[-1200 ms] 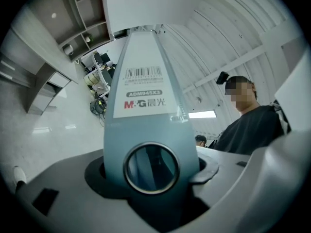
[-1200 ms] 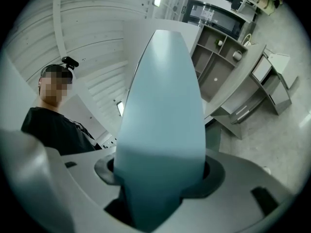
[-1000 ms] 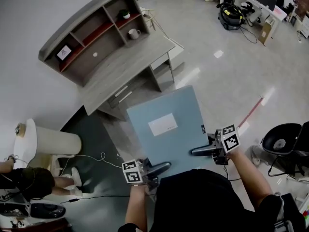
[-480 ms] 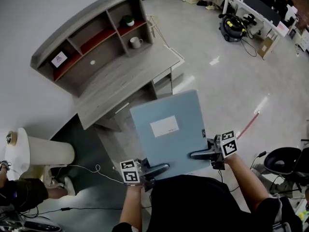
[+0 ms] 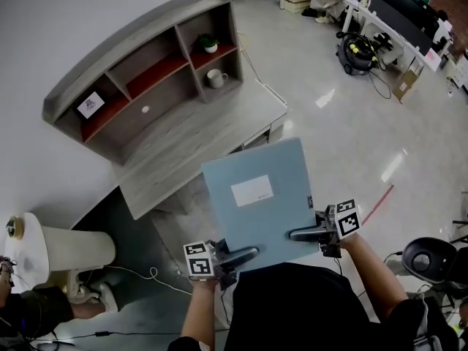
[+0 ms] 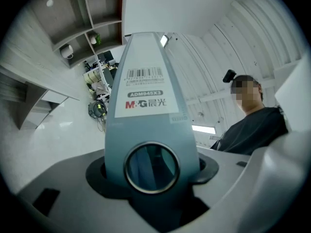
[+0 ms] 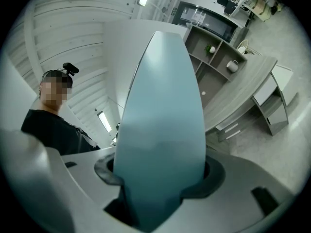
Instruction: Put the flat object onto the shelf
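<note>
A flat blue file box (image 5: 259, 199) with a white label is carried level in front of the person. My left gripper (image 5: 245, 254) is shut on its near left edge, and my right gripper (image 5: 301, 233) is shut on its near right edge. In the left gripper view the box's spine (image 6: 146, 110) with a round finger hole fills the jaws. The right gripper view shows the plain blue edge (image 7: 163, 130) clamped between the jaws. The grey shelf unit (image 5: 146, 72) with red-lined compartments stands on a grey desk (image 5: 197, 145) ahead, at the upper left of the box.
A mug (image 5: 216, 78) and a small potted plant (image 5: 210, 44) sit in the shelf's right compartments; a framed card (image 5: 91, 104) sits at its left. A white round stand (image 5: 44, 247) is at the lower left, a black chair (image 5: 428, 258) at the lower right. More desks line the far right.
The person has walked toward the desk with the box held in both grippers; the shelf and desk have drawn closer and shifted right in the head view. Both grips are unchanged.
</note>
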The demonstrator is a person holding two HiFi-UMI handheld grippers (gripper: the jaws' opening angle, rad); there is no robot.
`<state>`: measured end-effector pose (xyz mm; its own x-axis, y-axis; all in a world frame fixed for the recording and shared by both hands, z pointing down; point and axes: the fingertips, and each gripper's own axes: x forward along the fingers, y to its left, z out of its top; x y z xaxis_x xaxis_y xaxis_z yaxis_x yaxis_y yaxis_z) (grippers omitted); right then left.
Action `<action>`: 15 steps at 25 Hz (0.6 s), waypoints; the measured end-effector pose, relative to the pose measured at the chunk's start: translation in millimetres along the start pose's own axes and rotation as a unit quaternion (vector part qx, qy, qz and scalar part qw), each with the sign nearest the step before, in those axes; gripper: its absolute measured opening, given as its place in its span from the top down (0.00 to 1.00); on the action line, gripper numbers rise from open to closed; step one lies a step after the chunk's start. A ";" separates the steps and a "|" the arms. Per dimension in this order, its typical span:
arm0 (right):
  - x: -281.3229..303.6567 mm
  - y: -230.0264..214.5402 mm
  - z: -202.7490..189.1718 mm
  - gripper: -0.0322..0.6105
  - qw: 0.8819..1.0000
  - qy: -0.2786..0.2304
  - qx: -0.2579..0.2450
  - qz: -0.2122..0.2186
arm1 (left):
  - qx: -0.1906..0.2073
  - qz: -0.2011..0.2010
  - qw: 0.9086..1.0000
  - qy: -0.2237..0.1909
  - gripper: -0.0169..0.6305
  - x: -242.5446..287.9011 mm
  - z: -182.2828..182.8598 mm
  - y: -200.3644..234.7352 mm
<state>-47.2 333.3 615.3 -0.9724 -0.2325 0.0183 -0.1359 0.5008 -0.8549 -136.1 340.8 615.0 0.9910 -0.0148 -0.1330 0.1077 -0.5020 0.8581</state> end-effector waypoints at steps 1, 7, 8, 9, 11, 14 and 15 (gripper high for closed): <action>6.6 -4.2 7.7 0.52 1.000 0.001 0.000 -0.001 | 0.001 -0.001 1.000 0.000 0.52 -4.2 9.0 4.5; 21.7 -14.5 27.9 0.52 1.000 0.005 -0.012 -0.008 | 0.014 -0.009 1.000 0.001 0.52 -13.0 33.6 16.8; 25.7 -18.2 33.6 0.52 1.000 0.006 -0.013 -0.010 | 0.016 -0.010 1.000 -0.001 0.52 -15.2 39.8 20.4; 31.1 -22.0 39.0 0.52 1.000 0.007 -0.014 -0.011 | 0.016 -0.009 1.000 -0.004 0.52 -19.0 45.8 23.9; 42.6 -27.8 46.7 0.52 1.000 0.011 -0.011 -0.008 | 0.014 -0.005 1.000 -0.011 0.52 -27.8 54.8 29.2; 51.8 -31.4 52.2 0.52 1.000 0.020 -0.008 -0.005 | 0.015 0.003 1.000 -0.020 0.52 -34.5 61.1 32.5; 54.1 -32.3 53.5 0.52 1.000 0.023 -0.009 -0.003 | 0.016 0.005 1.000 -0.023 0.52 -36.3 62.3 33.1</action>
<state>-85.3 260.0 616.1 -0.9792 -0.1972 0.0471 -0.1442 0.5139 -0.8456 -173.5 270.8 617.3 0.9873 -0.0596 -0.1474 0.0941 -0.5284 0.8438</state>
